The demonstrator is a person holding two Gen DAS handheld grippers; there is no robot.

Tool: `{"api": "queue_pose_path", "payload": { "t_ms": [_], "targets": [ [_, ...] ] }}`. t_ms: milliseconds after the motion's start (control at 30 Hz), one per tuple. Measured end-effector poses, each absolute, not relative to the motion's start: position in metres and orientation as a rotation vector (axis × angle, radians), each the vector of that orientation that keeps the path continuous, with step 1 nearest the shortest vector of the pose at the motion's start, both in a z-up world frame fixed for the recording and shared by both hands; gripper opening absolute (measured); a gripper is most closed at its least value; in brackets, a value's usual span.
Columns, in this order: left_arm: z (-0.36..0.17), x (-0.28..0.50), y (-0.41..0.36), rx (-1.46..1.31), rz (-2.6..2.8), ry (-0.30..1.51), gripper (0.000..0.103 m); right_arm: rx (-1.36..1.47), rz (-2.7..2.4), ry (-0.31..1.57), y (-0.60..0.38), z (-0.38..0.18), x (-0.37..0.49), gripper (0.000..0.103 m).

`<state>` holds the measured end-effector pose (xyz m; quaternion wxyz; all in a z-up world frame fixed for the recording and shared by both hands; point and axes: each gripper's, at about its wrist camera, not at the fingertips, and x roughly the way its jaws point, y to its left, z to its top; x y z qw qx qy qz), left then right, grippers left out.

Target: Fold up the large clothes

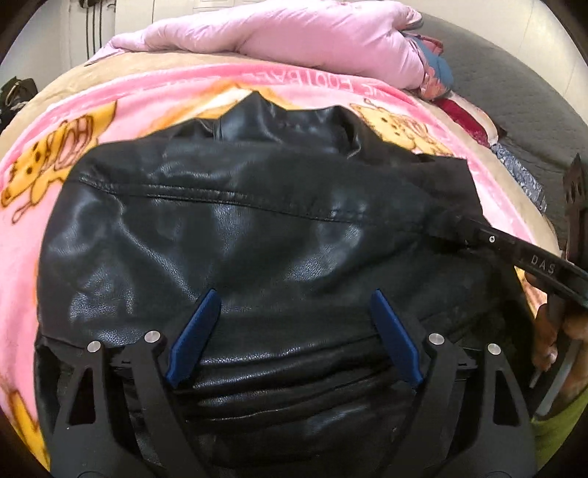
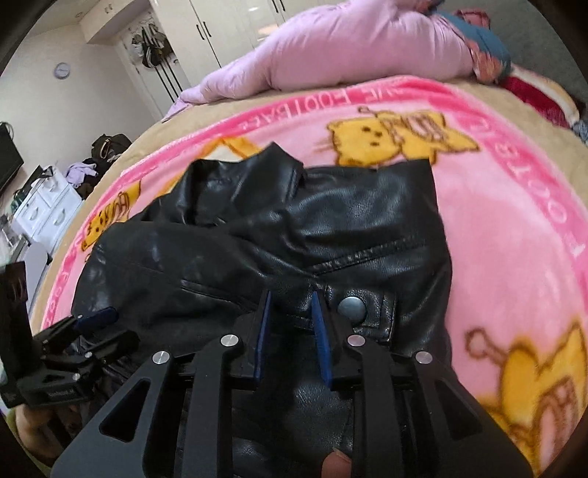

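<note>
A black leather jacket [image 1: 257, 228] [image 2: 286, 235] lies partly folded on a pink cartoon blanket [image 1: 92, 121] [image 2: 514, 220], its collar at the far end. My left gripper [image 1: 296, 298] hovers over the near part of the jacket, its blue pads wide apart with nothing pinched between them; it also shows at the lower left of the right wrist view [image 2: 99, 327]. My right gripper [image 2: 291, 298] sits low over the jacket's hem beside a metal snap button [image 2: 352, 308], pads a narrow gap apart and not pressing the leather. One of its fingers [image 1: 514, 250] reaches in from the right.
A pink duvet [image 1: 294, 33] [image 2: 349, 47] is heaped at the far side of the bed, with other fabrics [image 1: 466, 117] beside it. White drawers [image 2: 47, 209] and a wardrobe [image 2: 220, 29] stand beyond the bed's left edge. A person's hand [image 1: 551, 331] holds the right gripper.
</note>
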<state>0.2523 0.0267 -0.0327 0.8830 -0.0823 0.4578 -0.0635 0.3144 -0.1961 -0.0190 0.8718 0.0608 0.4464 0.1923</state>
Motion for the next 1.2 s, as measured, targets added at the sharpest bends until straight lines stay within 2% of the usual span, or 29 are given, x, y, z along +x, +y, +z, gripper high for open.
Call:
{"api": "queue_pose_path", "payload": {
  "t_ms": [267, 367, 467, 633, 1000, 1200],
  "targets": [
    [-0.039, 0.247, 0.025, -0.152, -0.131, 0.931, 0.078, 0.138, 0.399, 0.940, -0.195, -0.028, 0.314, 0.022],
    [-0.034, 0.242, 0.027, -0.174, -0.132, 0.923, 0.079, 0.179, 0.426, 0.917, -0.197, -0.021, 0.309, 0.035],
    [-0.026, 0.233, 0.028, -0.190, -0.133, 0.903, 0.080, 0.186, 0.466, 0.882, -0.194, -0.007, 0.299, 0.053],
    [-0.014, 0.223, 0.029, -0.206, -0.126, 0.871, 0.085, 0.117, 0.502, 0.844, -0.185, 0.004, 0.277, 0.059],
    [-0.012, 0.211, 0.029, -0.103, -0.066, 0.870, 0.091, 0.122, 0.522, 0.842, -0.182, 0.008, 0.258, 0.060],
    [-0.030, 0.217, 0.030, -0.082, -0.050, 0.903, 0.092, 0.069, 0.464, 0.944, -0.171, -0.018, 0.263, 0.060]
  ]
}}
